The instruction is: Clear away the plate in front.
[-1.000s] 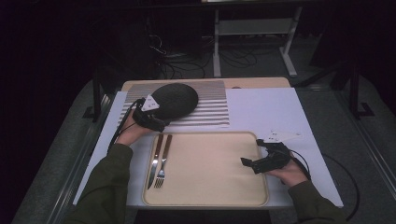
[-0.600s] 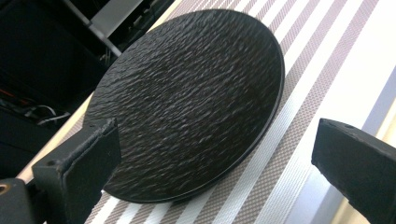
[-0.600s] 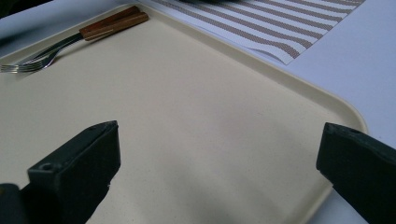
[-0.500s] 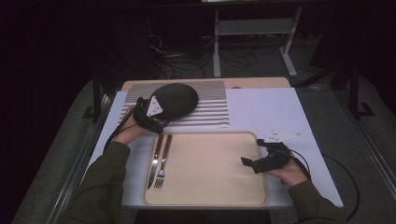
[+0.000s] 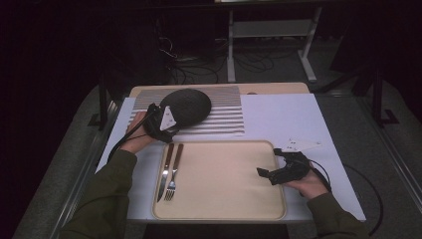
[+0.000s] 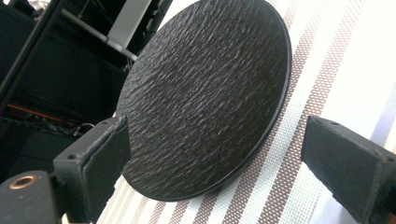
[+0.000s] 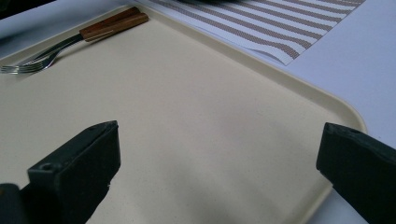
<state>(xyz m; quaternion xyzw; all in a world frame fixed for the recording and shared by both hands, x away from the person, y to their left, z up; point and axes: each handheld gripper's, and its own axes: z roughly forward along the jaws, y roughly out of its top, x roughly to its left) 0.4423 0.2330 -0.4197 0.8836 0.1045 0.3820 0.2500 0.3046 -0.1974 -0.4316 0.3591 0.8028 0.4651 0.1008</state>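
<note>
A round black textured plate (image 5: 186, 105) lies on a striped placemat (image 5: 224, 112) at the back left. My left gripper (image 5: 166, 119) is at the plate's near-left rim. In the left gripper view the plate (image 6: 205, 93) sits between the jaws of my left gripper (image 6: 215, 154), which have just been closing; the pads stand apart from the rim. My right gripper (image 5: 263, 173) hovers open over the right side of the beige tray (image 5: 219, 199), with only bare tray (image 7: 210, 93) between the jaws of my right gripper (image 7: 219, 149).
A fork (image 5: 171, 181) and a wooden-handled knife (image 5: 165, 169) lie side by side at the tray's left end. A white sheet (image 5: 288, 119) covers the table right of the placemat. Dark floor, cables and a metal frame lie beyond the table's far edge.
</note>
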